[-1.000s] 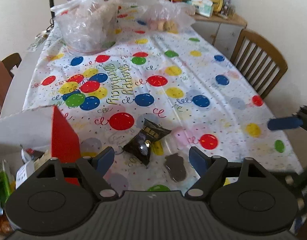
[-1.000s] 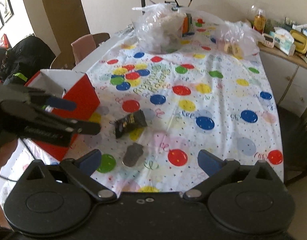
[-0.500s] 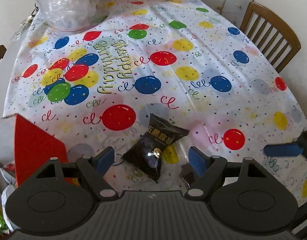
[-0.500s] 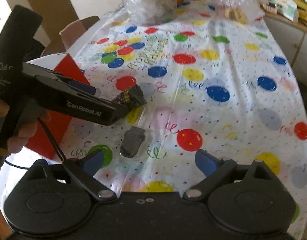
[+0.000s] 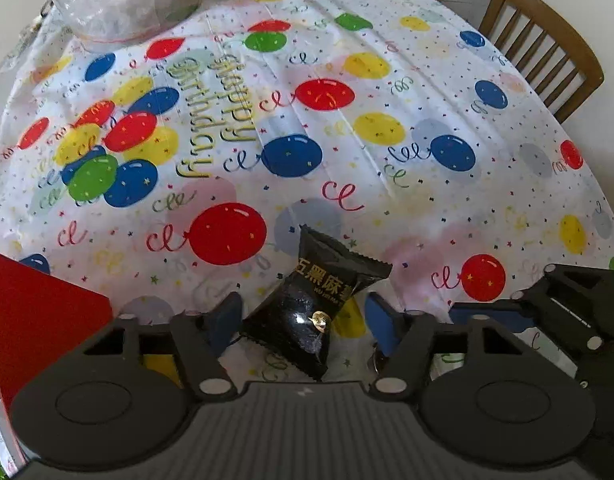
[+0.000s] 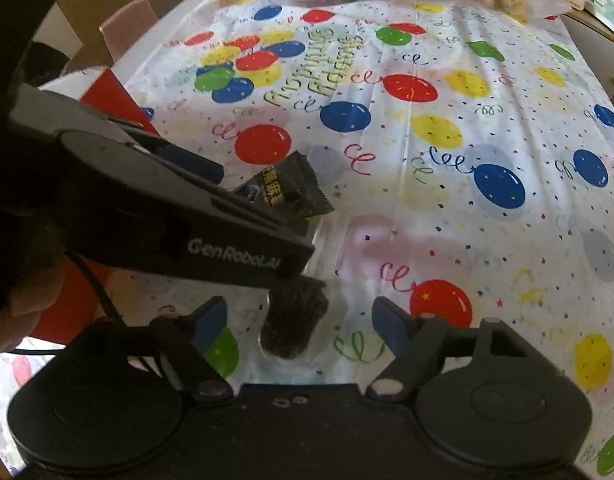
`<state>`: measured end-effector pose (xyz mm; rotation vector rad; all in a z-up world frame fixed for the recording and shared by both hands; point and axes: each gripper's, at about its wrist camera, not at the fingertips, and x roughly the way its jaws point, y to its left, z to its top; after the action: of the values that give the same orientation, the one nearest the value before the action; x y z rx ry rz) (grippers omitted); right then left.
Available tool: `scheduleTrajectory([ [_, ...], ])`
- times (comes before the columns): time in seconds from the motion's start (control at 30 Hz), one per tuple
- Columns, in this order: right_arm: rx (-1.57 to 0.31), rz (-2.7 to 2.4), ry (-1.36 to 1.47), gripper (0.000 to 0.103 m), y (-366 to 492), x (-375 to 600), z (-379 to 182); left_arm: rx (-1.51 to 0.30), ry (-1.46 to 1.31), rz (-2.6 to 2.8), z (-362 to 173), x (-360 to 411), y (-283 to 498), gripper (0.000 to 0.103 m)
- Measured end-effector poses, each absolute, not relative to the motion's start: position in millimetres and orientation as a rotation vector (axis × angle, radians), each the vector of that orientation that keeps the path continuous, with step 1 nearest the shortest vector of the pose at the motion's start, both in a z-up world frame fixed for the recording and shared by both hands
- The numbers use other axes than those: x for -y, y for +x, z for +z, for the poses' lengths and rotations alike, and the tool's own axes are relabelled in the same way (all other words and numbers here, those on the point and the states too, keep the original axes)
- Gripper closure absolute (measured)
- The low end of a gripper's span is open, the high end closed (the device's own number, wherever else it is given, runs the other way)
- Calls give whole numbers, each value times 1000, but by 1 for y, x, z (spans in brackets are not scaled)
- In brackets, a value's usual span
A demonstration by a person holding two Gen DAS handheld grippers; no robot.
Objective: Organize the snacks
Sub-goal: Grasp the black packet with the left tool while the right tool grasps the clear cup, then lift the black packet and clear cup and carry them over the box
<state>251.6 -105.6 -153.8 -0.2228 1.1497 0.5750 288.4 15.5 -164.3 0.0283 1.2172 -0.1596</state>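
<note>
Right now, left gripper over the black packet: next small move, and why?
Probably close the left gripper on the black snack packet. Its blue fingers are open on either side of the packet, which lies flat on the balloon tablecloth; the red box waits just to the left.

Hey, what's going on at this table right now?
A person with a gripper in each hand is sorting snacks on a balloon-print tablecloth. The left gripper is open with a black snack packet between its fingers, not yet gripped. The right gripper is open around a dark snack in clear wrap. A red box sits at the left.
</note>
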Motion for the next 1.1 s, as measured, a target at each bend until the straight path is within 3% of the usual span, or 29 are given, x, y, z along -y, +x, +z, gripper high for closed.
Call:
scheduleTrajectory([
  [0.4,-1147,572,-345,56,252,91,-160,-1223,15,-137,-168,-20,291,61],
  [0.77,-1145,547,-259,59,255,114,-154,-1194,-45,-107,-160,-24,277,70],
  [1.1,-1106,527,-148,59,237,152,-127,-1151,-114,-72,-137,-26,242,71],
])
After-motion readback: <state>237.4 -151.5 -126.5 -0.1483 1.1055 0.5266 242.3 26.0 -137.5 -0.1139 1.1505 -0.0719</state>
